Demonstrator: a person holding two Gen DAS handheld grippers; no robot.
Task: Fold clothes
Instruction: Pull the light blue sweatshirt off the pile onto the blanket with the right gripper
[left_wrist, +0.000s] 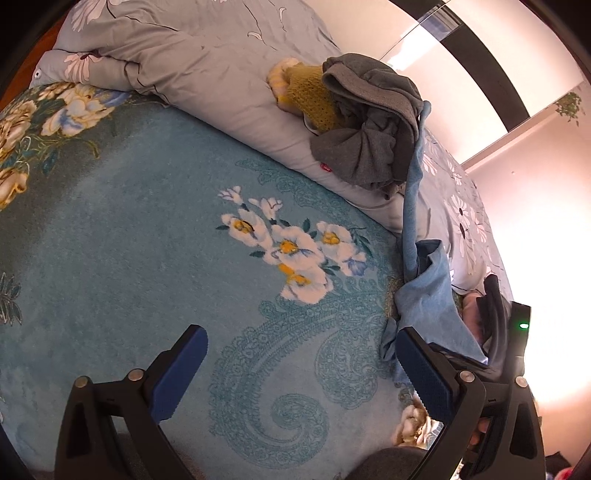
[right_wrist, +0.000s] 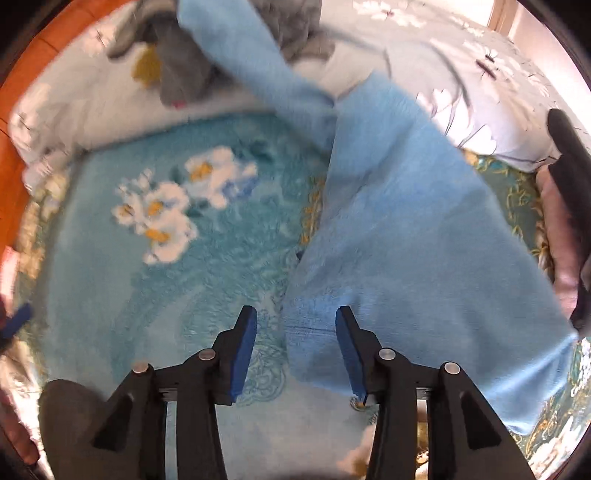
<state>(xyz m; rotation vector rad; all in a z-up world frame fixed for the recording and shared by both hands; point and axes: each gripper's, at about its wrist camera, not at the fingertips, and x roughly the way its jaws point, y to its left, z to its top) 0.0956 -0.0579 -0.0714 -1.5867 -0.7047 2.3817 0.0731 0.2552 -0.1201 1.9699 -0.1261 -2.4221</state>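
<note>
The right gripper hangs over the teal floral blanket, its 2 blue pads spread, the hem of the light blue garment between them but unpinched. The left gripper is spread wide, holding nothing. Behind, a grey floral quilt carries a heap of grey clothes and a mustard knit.

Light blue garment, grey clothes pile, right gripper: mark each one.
light blue garment (right_wrist: 424, 236): right wrist view, middle of the broad panel.
grey clothes pile (left_wrist: 373, 122): left wrist view, centre of the heap.
right gripper (right_wrist: 297, 350): right wrist view, midway between fingertips.
</note>
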